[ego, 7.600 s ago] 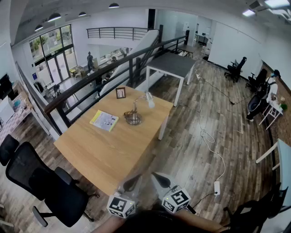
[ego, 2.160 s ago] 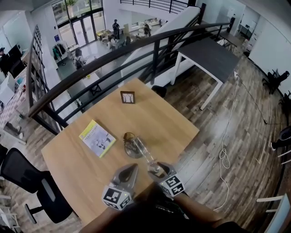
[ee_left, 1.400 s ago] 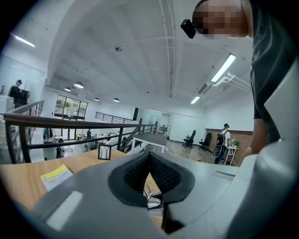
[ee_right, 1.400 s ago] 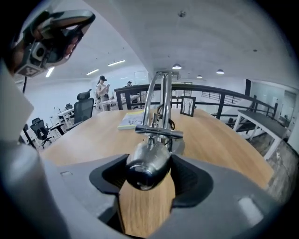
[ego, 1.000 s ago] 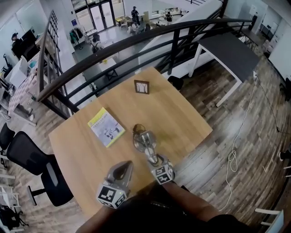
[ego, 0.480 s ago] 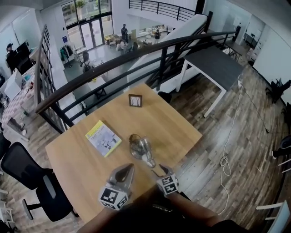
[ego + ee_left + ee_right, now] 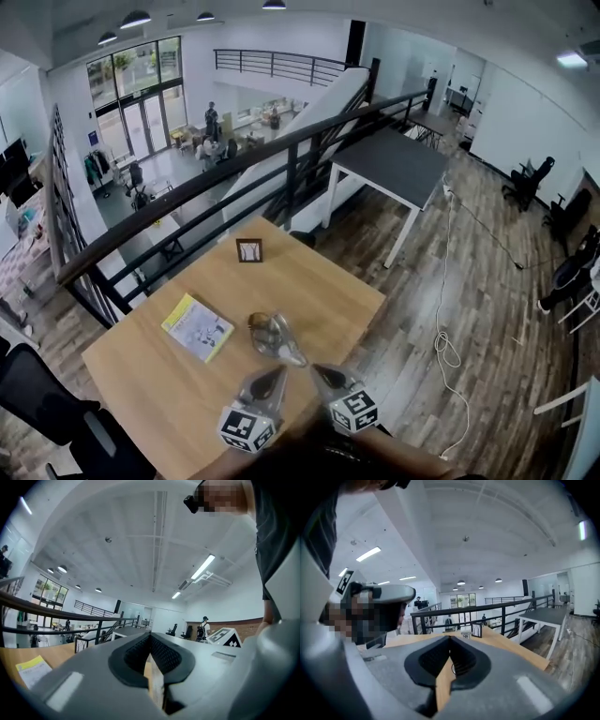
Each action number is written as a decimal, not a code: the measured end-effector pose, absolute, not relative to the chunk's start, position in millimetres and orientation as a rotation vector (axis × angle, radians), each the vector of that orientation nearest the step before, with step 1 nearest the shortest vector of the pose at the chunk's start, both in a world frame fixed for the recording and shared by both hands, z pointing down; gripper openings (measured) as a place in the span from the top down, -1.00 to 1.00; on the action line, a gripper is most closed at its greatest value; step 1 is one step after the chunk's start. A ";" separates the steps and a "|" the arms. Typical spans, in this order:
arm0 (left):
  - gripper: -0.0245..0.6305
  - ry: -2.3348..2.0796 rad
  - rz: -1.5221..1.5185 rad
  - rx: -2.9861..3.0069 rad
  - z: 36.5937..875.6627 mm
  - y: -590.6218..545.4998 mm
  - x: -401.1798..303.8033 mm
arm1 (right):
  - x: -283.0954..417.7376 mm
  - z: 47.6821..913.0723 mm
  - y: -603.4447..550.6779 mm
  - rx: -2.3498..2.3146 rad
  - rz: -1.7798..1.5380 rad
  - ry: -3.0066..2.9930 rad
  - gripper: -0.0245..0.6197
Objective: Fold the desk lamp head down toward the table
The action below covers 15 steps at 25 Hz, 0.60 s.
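Note:
The desk lamp [image 7: 271, 336] stands near the front of the wooden table [image 7: 141, 375], its round metal base behind and its head [image 7: 291, 354] folded low toward me. Both grippers hover just short of it, apart from the lamp. My left gripper [image 7: 275, 373] is shut and empty; in the left gripper view its pads meet at the tip [image 7: 150, 641]. My right gripper [image 7: 319, 371] is also shut with nothing between the pads [image 7: 450, 644]. The lamp is hidden behind the jaws in both gripper views.
A yellow booklet [image 7: 198, 327] lies left of the lamp, and a small picture frame [image 7: 249, 249] stands at the table's far edge. A black railing [image 7: 234, 178] runs behind the table. A grey table [image 7: 384, 155] stands beyond, and a cable [image 7: 441, 342] lies on the floor.
My right gripper let go of the lamp head, drew back toward me, rose and closed. The lamp head stays folded low. My left gripper shifted slightly, and the head view tilted up.

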<state>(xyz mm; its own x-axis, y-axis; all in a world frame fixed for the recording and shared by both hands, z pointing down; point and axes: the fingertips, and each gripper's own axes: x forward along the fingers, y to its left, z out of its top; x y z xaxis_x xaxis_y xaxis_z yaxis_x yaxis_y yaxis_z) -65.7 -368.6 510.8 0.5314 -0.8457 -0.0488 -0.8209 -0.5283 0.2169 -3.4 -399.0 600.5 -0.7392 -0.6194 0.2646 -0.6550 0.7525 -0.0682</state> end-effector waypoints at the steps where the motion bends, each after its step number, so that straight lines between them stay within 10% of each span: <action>1: 0.93 -1.405 -0.226 2.608 511.3 -366.4 -60.2 | -1.6 591.6 -391.8 1.007 0.212 -2.740 0.91; 15: 0.93 -1.380 -0.237 2.664 494.2 -341.6 -1.3 | 37.5 517.9 -340.4 0.988 0.131 -2.897 0.91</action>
<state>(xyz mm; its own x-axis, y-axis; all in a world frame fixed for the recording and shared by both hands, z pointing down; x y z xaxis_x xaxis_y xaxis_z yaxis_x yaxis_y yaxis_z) -1.3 -341.6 494.2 0.5689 -0.8187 -0.0782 -0.7978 -0.5725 0.1889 37.5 -340.4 517.9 -0.7893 -0.6057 0.1009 -0.6123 0.7887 -0.0556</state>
